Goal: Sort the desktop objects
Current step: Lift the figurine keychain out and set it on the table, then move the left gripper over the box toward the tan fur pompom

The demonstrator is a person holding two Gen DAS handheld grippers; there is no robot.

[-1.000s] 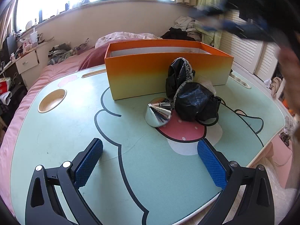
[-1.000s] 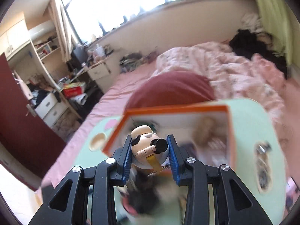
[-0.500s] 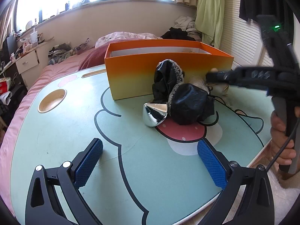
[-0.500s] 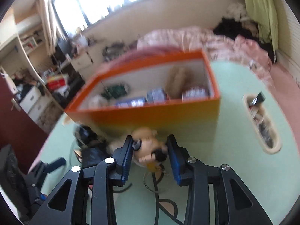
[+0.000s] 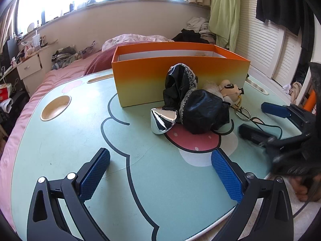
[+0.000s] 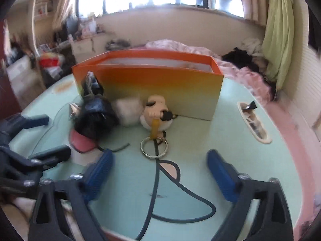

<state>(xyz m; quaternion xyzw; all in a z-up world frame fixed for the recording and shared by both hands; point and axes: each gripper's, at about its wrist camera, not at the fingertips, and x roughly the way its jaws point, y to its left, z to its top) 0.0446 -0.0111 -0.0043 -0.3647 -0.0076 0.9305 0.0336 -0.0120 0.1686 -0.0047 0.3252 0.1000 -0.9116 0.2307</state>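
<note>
Keychain doll lies on the tabletop against the orange box's front wall, near the box's right corner, its ring trailing toward the near edge. A second ago the right gripper clenched it above the box; now the jaws are opening with nothing between them, so the doll is let go outside the box (oddly for sorting). Black lace-trimmed bundle and silver cone have shifted slightly. Left gripper hovers released, empty, unmoved.
</note>
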